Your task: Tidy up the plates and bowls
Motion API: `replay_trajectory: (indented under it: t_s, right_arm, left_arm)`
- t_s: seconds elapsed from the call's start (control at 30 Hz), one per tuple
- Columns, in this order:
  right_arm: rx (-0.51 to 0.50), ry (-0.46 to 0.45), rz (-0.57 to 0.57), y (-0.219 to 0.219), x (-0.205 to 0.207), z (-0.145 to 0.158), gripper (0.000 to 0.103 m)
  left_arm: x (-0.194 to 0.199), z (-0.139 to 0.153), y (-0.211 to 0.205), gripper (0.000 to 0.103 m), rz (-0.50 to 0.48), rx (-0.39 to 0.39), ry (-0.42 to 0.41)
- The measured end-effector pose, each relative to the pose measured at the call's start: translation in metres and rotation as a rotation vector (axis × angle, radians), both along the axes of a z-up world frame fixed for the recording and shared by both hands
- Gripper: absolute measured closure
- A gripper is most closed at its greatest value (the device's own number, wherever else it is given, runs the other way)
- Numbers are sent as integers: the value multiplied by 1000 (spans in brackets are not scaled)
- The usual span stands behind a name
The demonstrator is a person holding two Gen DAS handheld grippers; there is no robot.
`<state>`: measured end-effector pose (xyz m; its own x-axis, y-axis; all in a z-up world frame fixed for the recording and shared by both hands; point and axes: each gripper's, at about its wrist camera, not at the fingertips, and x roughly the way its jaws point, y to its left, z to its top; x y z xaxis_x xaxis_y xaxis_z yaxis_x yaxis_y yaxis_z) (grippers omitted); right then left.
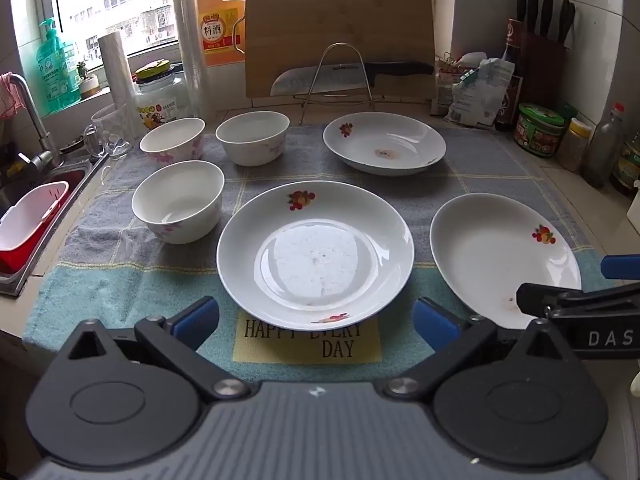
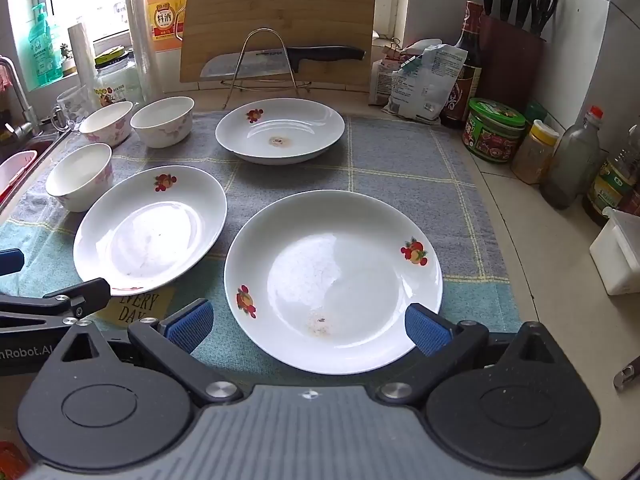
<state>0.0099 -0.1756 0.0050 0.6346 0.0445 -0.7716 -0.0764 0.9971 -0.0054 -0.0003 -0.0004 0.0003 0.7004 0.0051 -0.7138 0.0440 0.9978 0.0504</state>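
Three white plates with fruit prints lie apart on a checked towel [image 1: 480, 160]: a middle plate [image 1: 315, 254] [image 2: 150, 226], a right plate [image 1: 504, 258] [image 2: 334, 280] and a far plate [image 1: 384, 142] [image 2: 280, 130]. Three white floral bowls [image 1: 178, 200] [image 1: 173, 140] [image 1: 253, 137] stand at the left; they also show in the right wrist view [image 2: 79, 175] [image 2: 106, 122] [image 2: 163, 120]. My left gripper [image 1: 316, 322] hangs open just short of the middle plate's near rim. My right gripper [image 2: 308, 326] is open over the near part of the right plate, nothing held.
A wire rack [image 1: 338, 80] holds a cleaver before a wooden board [image 1: 340, 20] at the back. Jars and bottles [image 2: 560, 152] line the right wall, a knife block [image 2: 512, 60] behind. A sink [image 1: 36, 208] with a red and white basket lies left. A white box [image 2: 620, 256] sits right.
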Motion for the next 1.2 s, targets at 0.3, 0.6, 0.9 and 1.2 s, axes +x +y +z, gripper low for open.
replay_trajectory:
  t_s: [0.3, 0.6, 0.9, 1.2]
  right_arm:
    - [-2, -6, 4, -2, -1, 4, 0]
    - [-14, -16, 6, -2, -1, 5, 0]
    - [-22, -16, 8, -2, -2, 6, 0]
    - [-22, -16, 8, -3, -2, 6, 0]
  left_arm:
    - [-3, 14, -2, 1, 9, -4, 2]
    - [-4, 8, 0, 1, 14, -13, -11]
    - [-4, 9, -2, 1, 17, -15, -9]
    - [-5, 9, -3, 1, 18, -14, -14]
